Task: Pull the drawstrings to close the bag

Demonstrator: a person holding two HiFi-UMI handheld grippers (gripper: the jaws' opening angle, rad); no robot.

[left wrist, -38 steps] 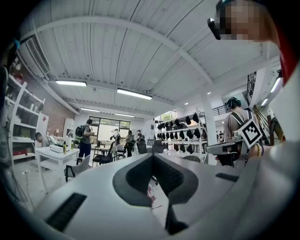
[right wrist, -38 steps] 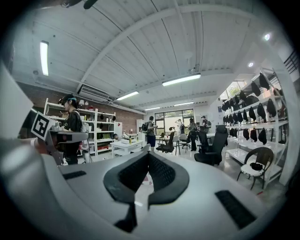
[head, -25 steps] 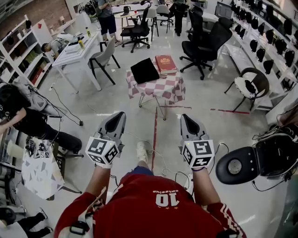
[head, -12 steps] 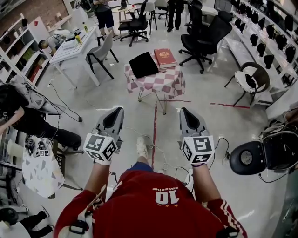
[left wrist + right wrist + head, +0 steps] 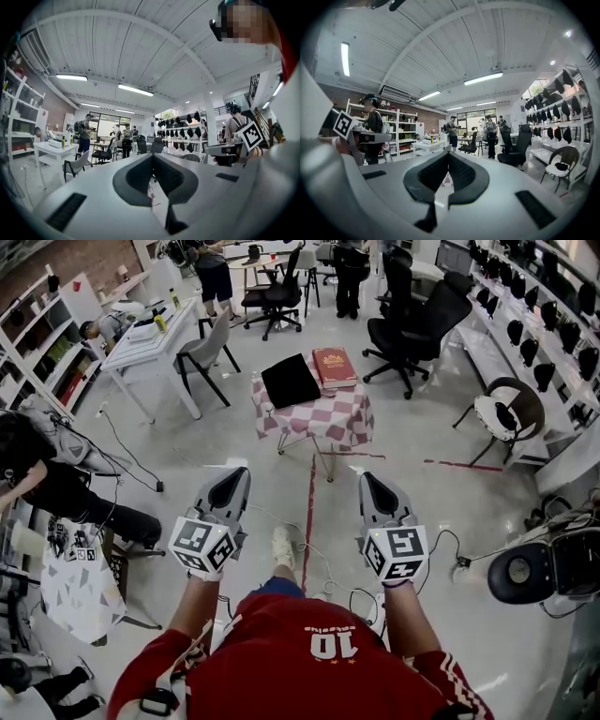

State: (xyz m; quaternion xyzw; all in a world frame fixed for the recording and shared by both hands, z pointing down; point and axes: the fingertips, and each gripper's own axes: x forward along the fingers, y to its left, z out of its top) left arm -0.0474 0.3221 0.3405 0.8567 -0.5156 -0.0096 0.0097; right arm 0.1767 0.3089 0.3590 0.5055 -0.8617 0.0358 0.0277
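black cloth, flat and limp by the look of it: that's the bag (image 5: 290,381). it lies on the left half of the small table w/ the pink-check cover (image 5: 330,416), just beside a red book (image 5: 334,367) on the right half. table is well ahead of me across the floor (image 5: 441,493); i'm standing, nowhere near reach.

both tools are empty. left gripper (image 5: 235,476) has its jaws pressed together w/ nothing between them, right gripper (image 5: 369,480) the same. both are held out in front, pointing fwd toward the table, well apart from each other.

handling, my guess: thin soft fabric, light, so it will slide on the cover and bunch up rather than keep shape. one pull alone prob drags the whole bag. cords should be thin & a bit slippery. best to pinch each one close to where it leaves the hem, one per tool, and pull opposite ways. can't see any cords from here tho, too small, so idk which edge is the mouth.

views: only the head view gives bag, book & table top together. left gripper view looks level over the closed jaws: ceiling lights (image 5: 135,89), ppl by desks (image 5: 83,133), the right gripper at the right edge. just a sliver of pink check shows thru the notch under the pads, no bag. right gripper view is the same story, plus an office chair (image 5: 514,143) off to the right.
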